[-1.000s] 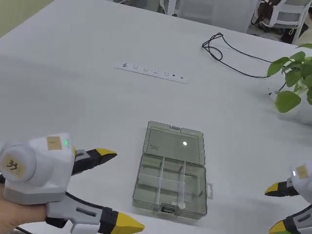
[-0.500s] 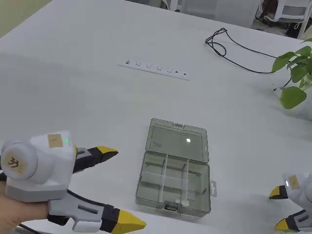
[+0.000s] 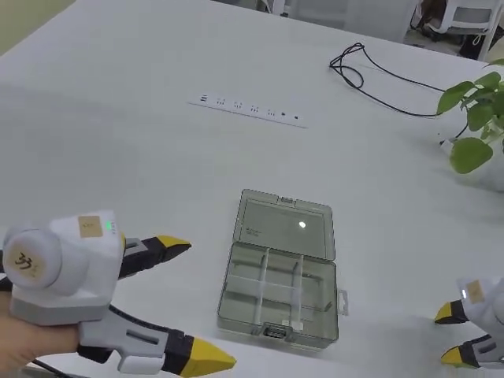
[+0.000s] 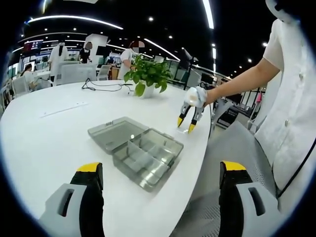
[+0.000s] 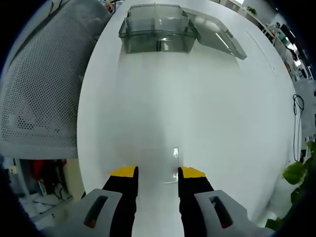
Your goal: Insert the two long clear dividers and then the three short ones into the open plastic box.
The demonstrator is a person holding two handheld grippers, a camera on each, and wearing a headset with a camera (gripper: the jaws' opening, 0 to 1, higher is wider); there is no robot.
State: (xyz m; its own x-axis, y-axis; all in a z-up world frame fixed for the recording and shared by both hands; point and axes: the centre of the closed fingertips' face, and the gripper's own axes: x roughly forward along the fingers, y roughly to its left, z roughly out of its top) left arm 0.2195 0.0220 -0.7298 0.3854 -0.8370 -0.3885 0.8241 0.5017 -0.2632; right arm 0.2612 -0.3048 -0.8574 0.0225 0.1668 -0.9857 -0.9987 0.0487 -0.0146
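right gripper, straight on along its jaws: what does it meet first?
Likely the open box, at its near side wall. Between the right gripper and the box there is bare table. Height is hard to judge: if the jaws tilt down, the table comes first.

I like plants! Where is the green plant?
In the head view the green plant sits at the far right edge, just right of the black cable.

White power strip [image 3: 249, 109] lying flat; black cable [image 3: 339, 71] beyond; leafy plant [image 3: 471, 153] right
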